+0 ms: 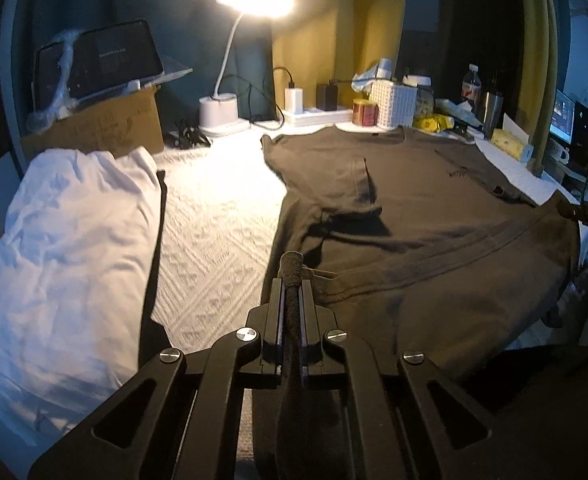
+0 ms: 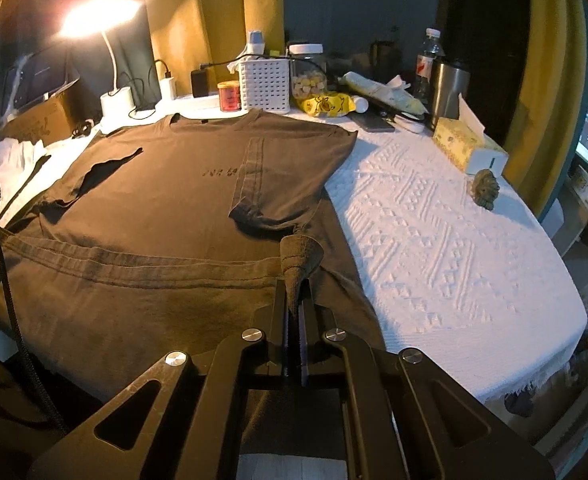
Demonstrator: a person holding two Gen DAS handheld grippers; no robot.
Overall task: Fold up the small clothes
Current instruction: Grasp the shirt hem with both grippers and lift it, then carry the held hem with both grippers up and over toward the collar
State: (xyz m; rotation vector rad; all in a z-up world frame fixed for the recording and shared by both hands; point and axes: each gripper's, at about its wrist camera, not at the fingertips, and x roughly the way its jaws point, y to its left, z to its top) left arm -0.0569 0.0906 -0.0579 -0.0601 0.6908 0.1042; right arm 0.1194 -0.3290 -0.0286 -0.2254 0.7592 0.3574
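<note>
A dark brown T-shirt (image 1: 433,200) lies flat on the white textured cloth, neck toward the far clutter, both sleeves folded in over the chest. My left gripper (image 1: 292,280) is shut on the shirt's near left hem corner, and a pinch of brown fabric sticks out past the fingertips. In the right wrist view the same T-shirt (image 2: 166,192) spreads to the left, and my right gripper (image 2: 295,280) is shut on its near right hem corner, with a cone of cloth rising above the jaws. The hem between the two grips is lifted a little off the table.
A white garment (image 1: 66,248) lies heaped at the left. A lit desk lamp (image 1: 222,112), a cardboard box (image 1: 106,124), chargers, a white basket (image 2: 264,84), a jar, bottles, a steel tumbler (image 2: 447,88) and a tissue box (image 2: 467,144) line the far edge. A small dark figurine (image 2: 485,188) stands on the cloth at right.
</note>
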